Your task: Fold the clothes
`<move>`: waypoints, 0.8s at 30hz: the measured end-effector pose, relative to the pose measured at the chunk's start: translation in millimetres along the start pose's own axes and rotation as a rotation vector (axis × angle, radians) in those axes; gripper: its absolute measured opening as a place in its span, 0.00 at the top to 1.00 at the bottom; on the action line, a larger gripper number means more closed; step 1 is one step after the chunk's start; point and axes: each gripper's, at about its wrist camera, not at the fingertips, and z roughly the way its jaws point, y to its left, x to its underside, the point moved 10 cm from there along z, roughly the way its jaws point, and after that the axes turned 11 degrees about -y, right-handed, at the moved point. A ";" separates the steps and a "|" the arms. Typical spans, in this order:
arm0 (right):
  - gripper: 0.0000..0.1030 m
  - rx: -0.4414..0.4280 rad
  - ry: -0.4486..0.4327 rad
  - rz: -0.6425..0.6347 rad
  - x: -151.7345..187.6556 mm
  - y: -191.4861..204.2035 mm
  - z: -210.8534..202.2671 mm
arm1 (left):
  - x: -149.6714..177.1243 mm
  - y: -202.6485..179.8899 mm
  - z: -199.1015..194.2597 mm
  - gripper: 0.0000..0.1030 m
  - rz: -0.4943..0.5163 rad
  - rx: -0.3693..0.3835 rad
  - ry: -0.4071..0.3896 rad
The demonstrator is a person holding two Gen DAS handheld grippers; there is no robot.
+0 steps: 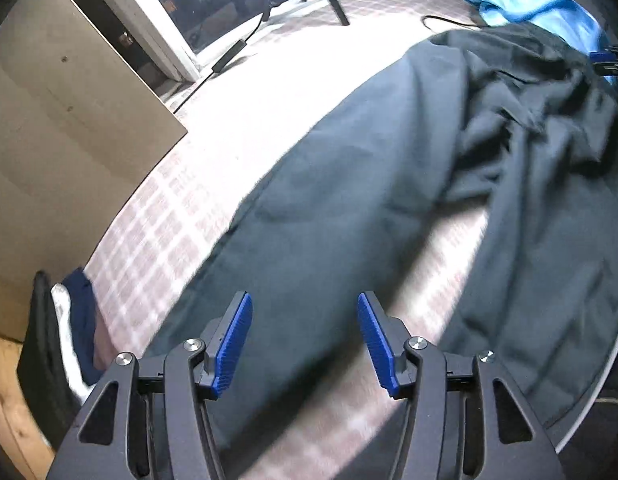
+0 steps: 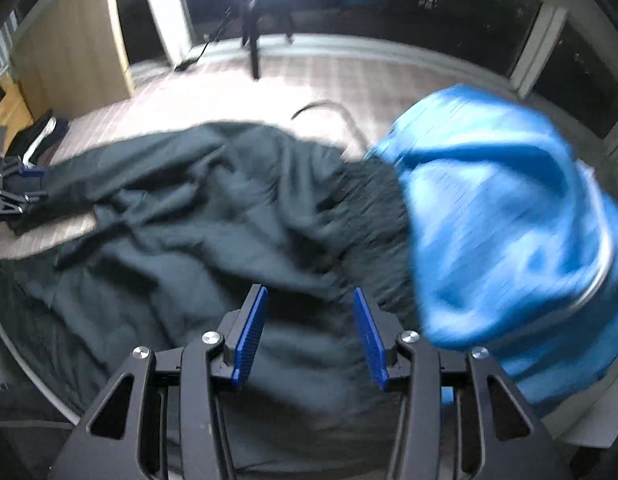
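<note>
**Both grippers empty above the dark trousers**

Seen from the left wrist camera, the left gripper (image 1: 305,340) tilts steeply down toward the plaid-covered surface (image 1: 237,92), with its two blue pads (image 1: 233,344) set apart and nothing between them. Beneath and beyond the pads lies one pair of dark trousers (image 1: 349,184): one leg runs from the near left toward the far right, and a second leg drops down the right side, with a wedge of the plaid cover showing between them. Their upper part is bunched into folds at the far right. One bright blue garment (image 1: 537,4) sits at the far right, touching the bunched end. At the near left edge lies a small pile of folded clothes (image 1: 69,320), in which I count three layers: black, white and navy. A tan wooden panel (image 1: 61,120) stands to the left.

Seen from the right wrist camera, the right gripper (image 2: 309,332) also tilts steeply down, its pads parted a moderate way and empty, hovering over the rumpled trousers (image 2: 197,208). The blue garment (image 2: 505,232), heavily blurred, fills the right side and overlaps the trousers' right end. At the far left the left gripper (image 2: 19,190) shows small at the end of a trouser leg; whether it touches the cloth I cannot tell. The folded pile (image 2: 41,136) lies just beyond it.
</note>
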 end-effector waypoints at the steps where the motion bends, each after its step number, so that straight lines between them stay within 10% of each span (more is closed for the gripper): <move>1: 0.57 0.008 -0.014 0.002 -8.8 -6.3 0.6 | -4.2 5.0 6.1 0.49 -0.004 -0.005 0.005; 10: 0.48 -0.061 0.107 -0.257 -75.1 -3.0 98.9 | -8.4 52.3 40.8 0.47 -0.043 0.016 0.086; 18: 0.46 -0.145 0.284 -0.385 -61.3 8.5 164.3 | 6.2 50.6 72.2 0.47 -0.014 0.078 0.172; 19: 0.46 -0.152 0.292 -0.391 -58.9 9.5 167.4 | 8.2 49.4 73.3 0.52 -0.022 0.092 0.178; 21: 0.46 -0.174 0.311 -0.402 -52.9 12.6 173.0 | 10.5 49.4 71.0 0.93 -0.051 0.109 0.192; 24: 0.51 -0.194 0.322 -0.411 -47.7 16.3 176.7 | 10.0 52.2 63.7 0.99 -0.084 0.100 0.201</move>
